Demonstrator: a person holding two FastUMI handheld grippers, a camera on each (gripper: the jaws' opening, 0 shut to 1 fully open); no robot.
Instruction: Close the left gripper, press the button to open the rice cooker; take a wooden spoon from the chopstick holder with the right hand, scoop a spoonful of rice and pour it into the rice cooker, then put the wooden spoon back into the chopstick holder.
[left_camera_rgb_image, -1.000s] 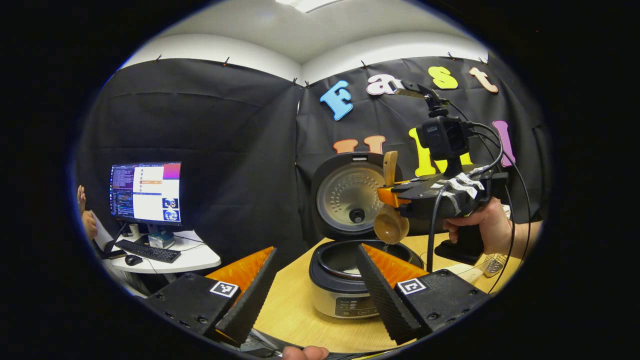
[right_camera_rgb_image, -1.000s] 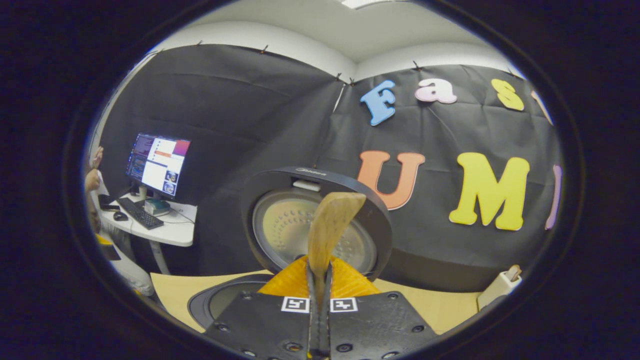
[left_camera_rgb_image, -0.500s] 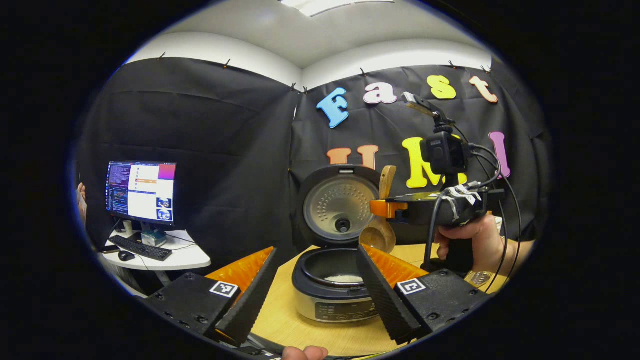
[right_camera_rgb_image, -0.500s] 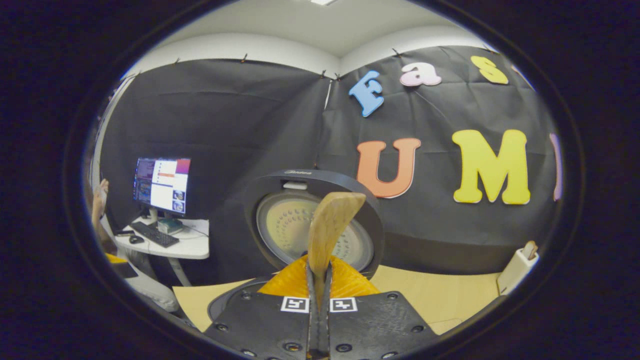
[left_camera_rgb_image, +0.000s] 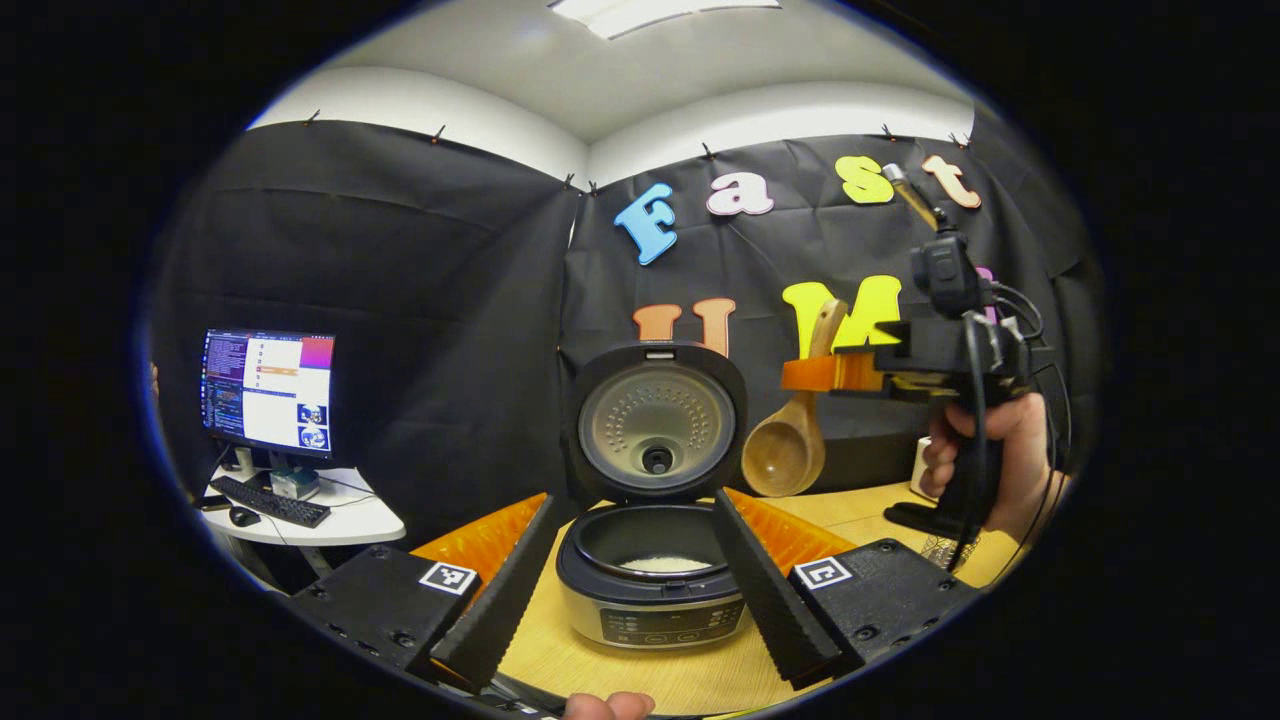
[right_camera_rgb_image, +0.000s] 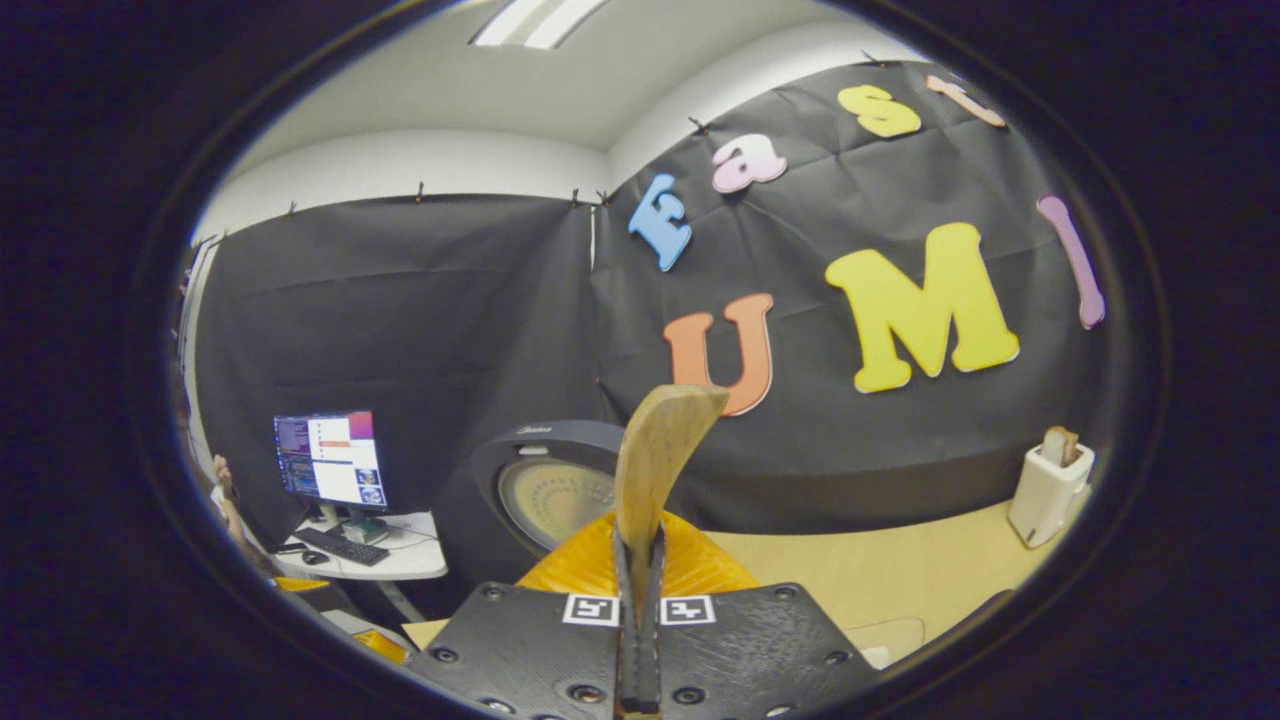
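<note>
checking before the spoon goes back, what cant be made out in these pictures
- Chopstick holder, right gripper view: too small at the edge to tell what stands in it.
- Wooden spoon, same view: bowl hidden below the right gripper.
- Rice cooker panel, left gripper view: too small.

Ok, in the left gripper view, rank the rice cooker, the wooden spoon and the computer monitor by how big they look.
1. rice cooker, with its lid up, looks largest.
2. computer monitor.
3. wooden spoon, held in the right gripper.
The monitor stands farther off, so its real rank against the spoon is unsure.
</note>
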